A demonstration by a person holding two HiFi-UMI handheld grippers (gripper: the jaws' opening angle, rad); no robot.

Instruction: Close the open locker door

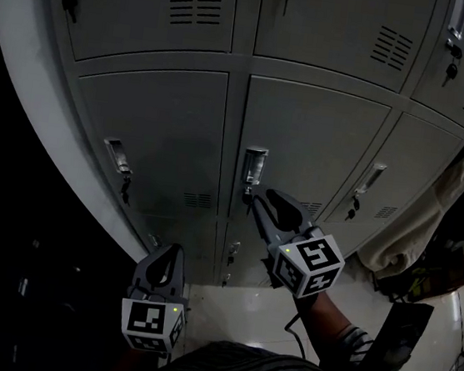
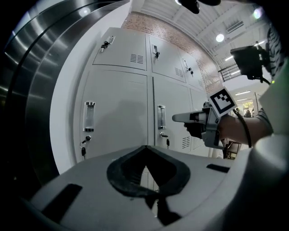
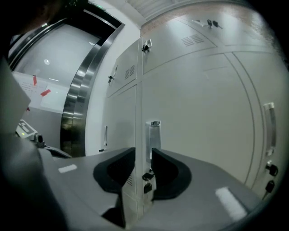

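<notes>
Grey lockers fill the head view, and every door I can see lies flush in its frame. The middle door [image 1: 312, 148] has a recessed handle [image 1: 254, 166] with a key lock under it. My right gripper [image 1: 257, 200] points at that handle from just below, close to the door. In the right gripper view its jaws [image 3: 143, 151] stand slightly apart, framing the handle [image 3: 154, 140] and the hanging key [image 3: 147, 177], with nothing between them. My left gripper [image 1: 171, 250] hangs lower left, away from the doors, and its jaws [image 2: 144, 148] meet at the tips.
A curved white and steel frame [image 2: 36, 67] borders the lockers on the left. Pale cloth [image 1: 429, 221] leans against the lockers at the right, with a dark flat device [image 1: 402, 336] on the glossy floor below it. Neighbouring lockers carry handles with keys [image 1: 118, 158].
</notes>
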